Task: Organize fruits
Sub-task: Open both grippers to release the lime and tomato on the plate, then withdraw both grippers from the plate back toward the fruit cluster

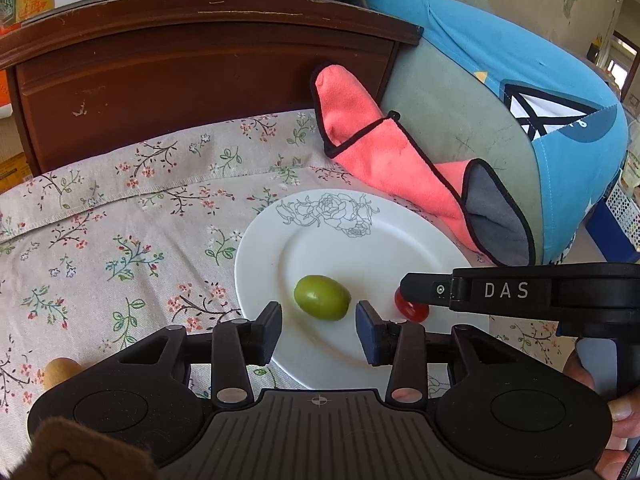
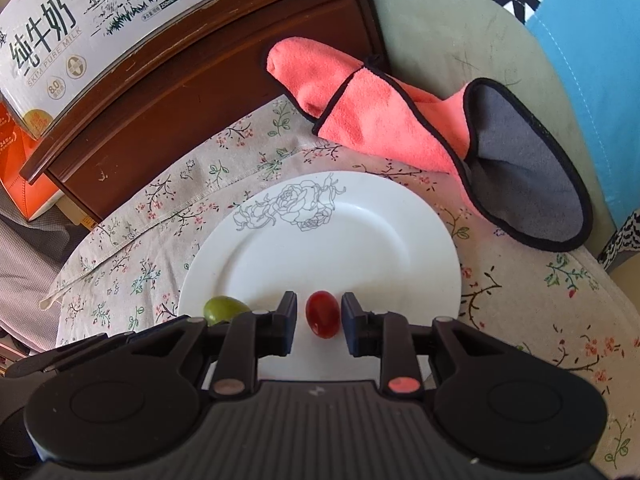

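Green fruit (image 1: 322, 297) and a red cherry tomato (image 2: 322, 314) lie on the near part of a white plate (image 1: 360, 236), each between parted jaws: left gripper (image 1: 319, 330) around the green one, right gripper (image 2: 319, 322) around the tomato, pads not touching. A pink cloth (image 2: 380, 120) and a cushion (image 1: 500, 120) lie beyond; a wooden cabinet (image 1: 180, 80) stands far left.

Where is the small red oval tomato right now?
The small red oval tomato lies on the white plate, right of the green oval fruit, in both wrist views.
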`<state>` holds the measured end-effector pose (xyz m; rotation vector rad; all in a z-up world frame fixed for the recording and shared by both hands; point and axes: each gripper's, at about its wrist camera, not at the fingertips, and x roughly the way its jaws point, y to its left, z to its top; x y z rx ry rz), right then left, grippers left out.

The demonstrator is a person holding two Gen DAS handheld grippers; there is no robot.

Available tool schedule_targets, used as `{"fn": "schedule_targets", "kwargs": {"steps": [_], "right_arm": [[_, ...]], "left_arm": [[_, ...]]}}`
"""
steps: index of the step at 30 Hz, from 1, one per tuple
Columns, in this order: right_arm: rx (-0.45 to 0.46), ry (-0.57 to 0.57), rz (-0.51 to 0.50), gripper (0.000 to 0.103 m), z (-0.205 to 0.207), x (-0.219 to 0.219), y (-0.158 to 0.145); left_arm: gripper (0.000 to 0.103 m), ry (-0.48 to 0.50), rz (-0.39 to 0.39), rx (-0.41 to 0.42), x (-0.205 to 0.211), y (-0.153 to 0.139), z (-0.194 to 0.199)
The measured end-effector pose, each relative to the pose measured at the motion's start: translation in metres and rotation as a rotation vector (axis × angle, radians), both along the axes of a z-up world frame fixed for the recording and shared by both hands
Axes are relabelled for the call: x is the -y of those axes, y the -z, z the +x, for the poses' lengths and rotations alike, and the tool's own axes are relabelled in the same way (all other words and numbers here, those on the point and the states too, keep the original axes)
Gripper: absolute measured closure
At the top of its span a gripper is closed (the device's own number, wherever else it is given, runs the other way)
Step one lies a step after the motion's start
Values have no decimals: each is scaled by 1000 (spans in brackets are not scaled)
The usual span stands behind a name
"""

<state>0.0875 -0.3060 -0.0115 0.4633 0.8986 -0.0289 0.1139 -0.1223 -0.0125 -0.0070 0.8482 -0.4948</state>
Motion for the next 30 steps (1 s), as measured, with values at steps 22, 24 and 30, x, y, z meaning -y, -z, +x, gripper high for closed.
{"fn": "schedule_targets", "kwargs": {"steps": [22, 24, 30], "right_arm": [[-20, 137, -167, 36, 9, 29, 12], [-20, 133, -145, 36, 9, 28, 15], [-18, 102, -111, 32, 12, 25, 18]], "left_arm": [[40, -103, 125, 13, -13, 10, 4], [37, -107, 132, 16, -14, 9, 4], [34, -131, 129, 11, -19, 7, 6]]}}
